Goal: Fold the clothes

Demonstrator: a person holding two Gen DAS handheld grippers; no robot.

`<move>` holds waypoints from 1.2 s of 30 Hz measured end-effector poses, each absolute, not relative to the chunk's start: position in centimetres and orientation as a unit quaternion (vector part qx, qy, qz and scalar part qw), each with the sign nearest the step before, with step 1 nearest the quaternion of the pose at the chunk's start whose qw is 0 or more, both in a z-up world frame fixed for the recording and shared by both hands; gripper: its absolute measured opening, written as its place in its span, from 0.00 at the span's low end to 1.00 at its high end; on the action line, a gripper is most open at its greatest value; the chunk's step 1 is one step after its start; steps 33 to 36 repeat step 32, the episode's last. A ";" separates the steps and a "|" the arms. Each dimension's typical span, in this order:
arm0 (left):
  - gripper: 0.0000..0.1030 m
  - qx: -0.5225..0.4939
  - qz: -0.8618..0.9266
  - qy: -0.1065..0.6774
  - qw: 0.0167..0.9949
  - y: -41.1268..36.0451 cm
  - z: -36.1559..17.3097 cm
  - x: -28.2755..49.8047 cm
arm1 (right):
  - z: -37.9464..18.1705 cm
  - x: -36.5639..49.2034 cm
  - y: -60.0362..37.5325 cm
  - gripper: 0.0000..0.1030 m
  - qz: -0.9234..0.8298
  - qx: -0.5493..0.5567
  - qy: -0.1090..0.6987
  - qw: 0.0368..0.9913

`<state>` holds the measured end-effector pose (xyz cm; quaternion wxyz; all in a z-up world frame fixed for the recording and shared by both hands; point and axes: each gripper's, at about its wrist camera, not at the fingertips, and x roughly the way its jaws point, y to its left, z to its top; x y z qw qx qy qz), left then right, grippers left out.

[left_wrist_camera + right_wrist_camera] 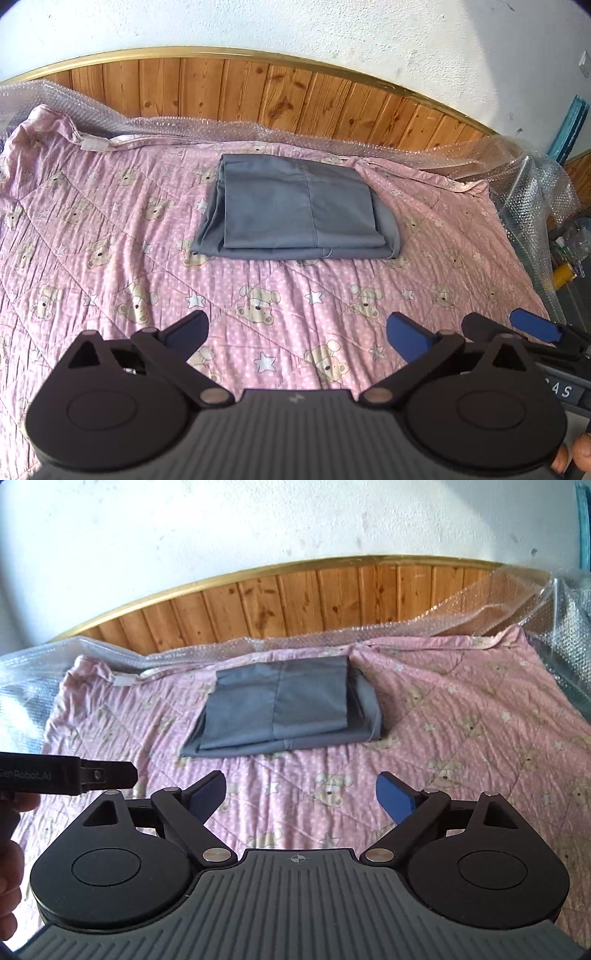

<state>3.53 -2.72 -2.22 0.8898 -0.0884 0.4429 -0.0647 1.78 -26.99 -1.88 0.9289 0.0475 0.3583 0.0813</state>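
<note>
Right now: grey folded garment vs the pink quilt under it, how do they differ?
The grey folded garment is plain, while the pink quilt is printed with bears and stars. The garment is folded into a compact layered stack; the quilt is spread out flat across the bed. The garment lies on top near the wooden headboard; the quilt is the surface beneath it. Both are fabric, and neither open gripper, left gripper or right gripper, touches them.
</note>
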 end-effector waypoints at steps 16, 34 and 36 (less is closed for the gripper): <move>1.00 -0.093 -0.082 0.427 0.896 -0.9 -1.3 -2.7 | 0.2 -2.7 -23.2 0.89 0.069 0.000 0.353 0.933; 1.00 -0.041 -0.089 0.422 0.901 -3.6 -2.5 -5.3 | -1.5 -3.7 -24.9 0.90 0.054 0.011 0.372 0.927; 1.00 -0.041 -0.089 0.422 0.901 -3.6 -2.5 -5.3 | -1.5 -3.7 -24.9 0.90 0.054 0.011 0.372 0.927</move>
